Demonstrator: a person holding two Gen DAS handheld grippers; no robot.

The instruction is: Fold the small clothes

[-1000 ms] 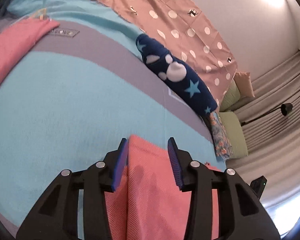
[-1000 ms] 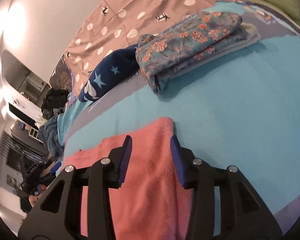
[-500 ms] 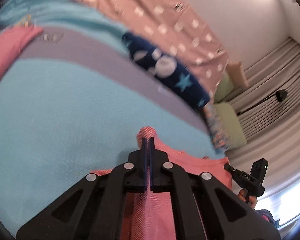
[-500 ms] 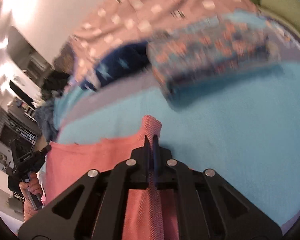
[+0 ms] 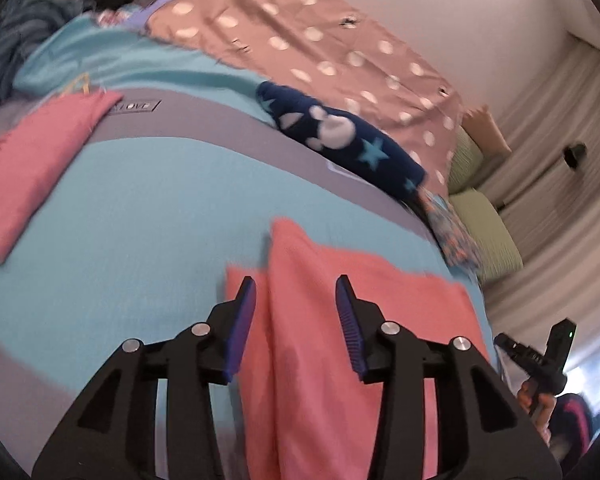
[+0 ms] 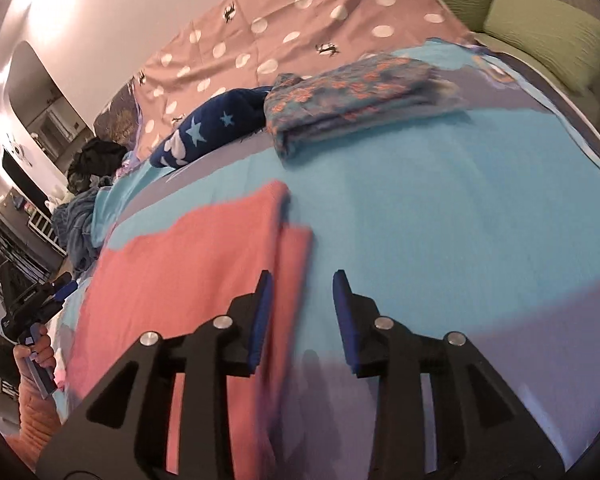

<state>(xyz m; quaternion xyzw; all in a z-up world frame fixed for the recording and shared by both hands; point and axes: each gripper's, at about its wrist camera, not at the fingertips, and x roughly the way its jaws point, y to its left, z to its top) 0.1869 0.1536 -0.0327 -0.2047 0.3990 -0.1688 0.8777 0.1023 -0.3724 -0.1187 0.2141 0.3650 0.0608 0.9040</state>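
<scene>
Folding is partway along here: the coral cloth [image 5: 364,312] lies flat on the turquoise blanket [image 5: 140,216] of the bed, with one layer already doubled over so a second edge peeks out along the side. The left gripper [image 5: 296,320] has just been opening and now sits with its jaws apart, cloth under the gap but nothing pinched. Same story with the right gripper [image 6: 302,314]: its jaws have just been opening too, they stand apart, and only the left pad hangs over the cloth's edge while the rest of the gap shows bare blanket.

Handling-wise this looks like a thin, light, ribbed knit, totally floppy, so it will sag and drag rather than hold any shape. It probably grips the fuzzy blanket a bit, which helps it stay put. Best bet is pinching both near corners through all layers at once, otherwise the lower layer slides out and the fold goes crooked.

Other stuff nearby: a folded floral garment [image 6: 352,100] and a navy star-print piece [image 6: 208,130] further back, plus a pink piece [image 5: 32,164] off to the left.
</scene>
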